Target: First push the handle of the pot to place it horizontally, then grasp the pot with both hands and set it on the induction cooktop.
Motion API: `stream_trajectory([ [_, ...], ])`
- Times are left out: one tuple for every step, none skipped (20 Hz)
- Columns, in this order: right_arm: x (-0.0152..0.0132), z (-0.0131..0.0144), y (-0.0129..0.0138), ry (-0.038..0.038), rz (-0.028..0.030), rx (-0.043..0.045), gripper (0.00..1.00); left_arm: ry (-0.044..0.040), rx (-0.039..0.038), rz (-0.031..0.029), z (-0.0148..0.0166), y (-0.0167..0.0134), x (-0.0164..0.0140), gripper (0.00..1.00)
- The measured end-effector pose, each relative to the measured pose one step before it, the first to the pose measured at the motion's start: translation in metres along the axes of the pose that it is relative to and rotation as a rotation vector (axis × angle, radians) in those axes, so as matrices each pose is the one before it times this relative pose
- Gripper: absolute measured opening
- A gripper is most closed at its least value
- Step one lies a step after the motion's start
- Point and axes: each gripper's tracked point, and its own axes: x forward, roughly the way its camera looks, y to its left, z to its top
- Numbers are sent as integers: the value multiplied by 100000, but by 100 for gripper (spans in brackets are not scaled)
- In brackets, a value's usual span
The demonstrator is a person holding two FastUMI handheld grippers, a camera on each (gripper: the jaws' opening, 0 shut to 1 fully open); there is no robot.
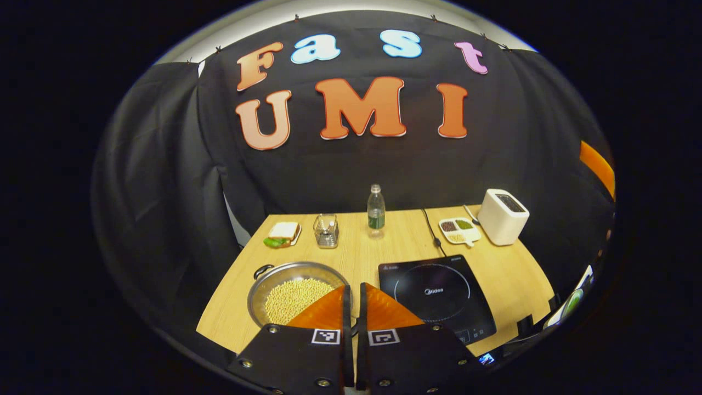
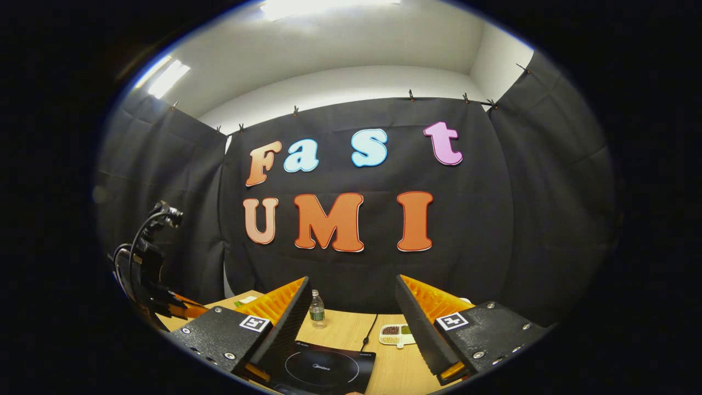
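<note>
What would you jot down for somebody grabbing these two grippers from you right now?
Left gripper: shut, holding nothing, poised above the near table edge beside the pot.
Right gripper: open, raised over the induction cooktop.
Pot of beans sits on the wooden table, left of the cooktop; its black handle points back-left.
Done: nothing apparent yet.
Left: push the handle horizontal, then lift the pot two-handed onto the cooktop.

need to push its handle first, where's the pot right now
In the left gripper view the pot, full of beans, sits on the table at lower left, left of the cooktop and in front of the sandwich.
</note>
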Motion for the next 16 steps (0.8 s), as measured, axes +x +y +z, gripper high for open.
stream_trajectory([
  [191, -272, 0, 305, -367, -242, 95, 3062, 403, -55, -1263, 464, 245, 4],
  [283, -336, -7, 538, -698, -286, 94, 3192, 136, -39, -1478, 640, 386, 4],
  [166, -436, -91, 638, -765, -61, 95, 3604, 539, -797, -1329, 307, 456, 4],
  [251, -366, -12, 1023, -686, 109, 95, 2822, 1288, -931, -1131, 28, 423, 4],
  [218, -433, 176, 894, 44, 288, 95, 3339, 2355, -1073, -1066, 221, 457, 4],
  [243, -359, 94, 653, -587, 180, 95, 2957, 2772, -898, -1221, 333, 755, 4],
  [337, -157, 95, 369, -743, 224, 95, 3301, 2834, -1338, -1129, 192, 605, 4],
  [281, -96, -9, 435, -1274, 2, 95, 3133, 2564, -1511, -1210, -25, 809, 4],
  [309, -314, 152, 604, -869, -246, 94, 3160, 2234, -1505, -997, -15, 737, 4],
  [279, -135, 159, 708, -1130, -390, 95, 3166, 1762, -1684, -1118, -103, 592, 4],
  [164, -205, 98, 586, -892, -470, 95, 3124, 1105, -1447, -1050, -9, 724, 4],
  [137, -123, 113, 533, -1008, -220, 95, 3153, 675, -1933, -1088, -71, 834, 4],
  [144, -181, 61, 620, -1088, 1, 97, 2814, 649, -1575, -854, 34, 623, 4],
  [72, -148, -24, 568, -1160, 99, 97, 2438, 787, -1580, -626, 128, 580, 4],
  [83, -157, -181, 473, -1272, -226, 97, 2047, 708, -1330, -480, 88, 631, 4],
  [57, 24, -233, 124, -1376, -520, 97, 2129, 563, -1406, -436, -27, 580, 4],
])
